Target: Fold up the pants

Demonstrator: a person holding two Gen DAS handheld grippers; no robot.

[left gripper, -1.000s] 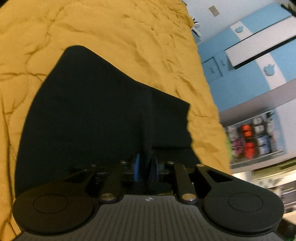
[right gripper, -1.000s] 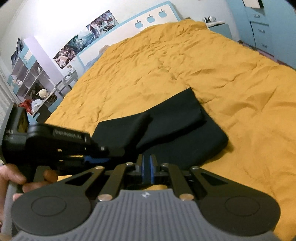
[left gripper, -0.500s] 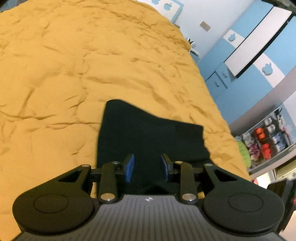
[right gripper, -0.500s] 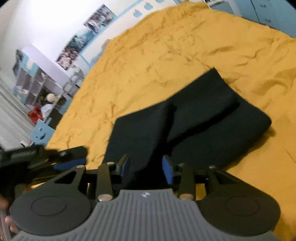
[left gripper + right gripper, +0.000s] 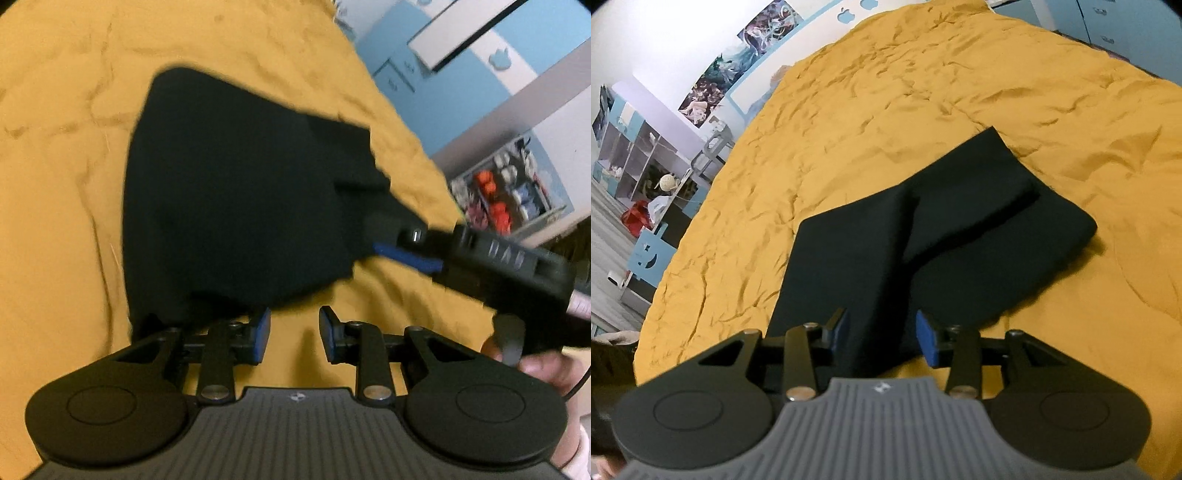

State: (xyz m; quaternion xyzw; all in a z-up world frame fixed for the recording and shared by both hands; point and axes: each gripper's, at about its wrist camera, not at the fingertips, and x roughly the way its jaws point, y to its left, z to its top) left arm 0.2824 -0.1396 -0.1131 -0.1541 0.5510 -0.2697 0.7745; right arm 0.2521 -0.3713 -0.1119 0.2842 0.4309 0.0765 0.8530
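Both sets of fingers have just been opening; the left gripper (image 5: pixel 293 338) is sliding off the pants (image 5: pixel 923 243), now released over bare bed (image 5: pixel 960 92). Right gripper (image 5: pixel 882 338) is straddling the hem, not pinching. Pants are lying folded over; likely one tidy-up fold remaining.

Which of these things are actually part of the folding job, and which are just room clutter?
Part of the job:
- black pants, lying folded on the yellow bedspread
- left gripper, jaws apart over bare bedspread
- right gripper, jaws just opened, apart over the pants' near edge

Just lying about:
- posters on the wall
- blue cabinets
- shelf of small items
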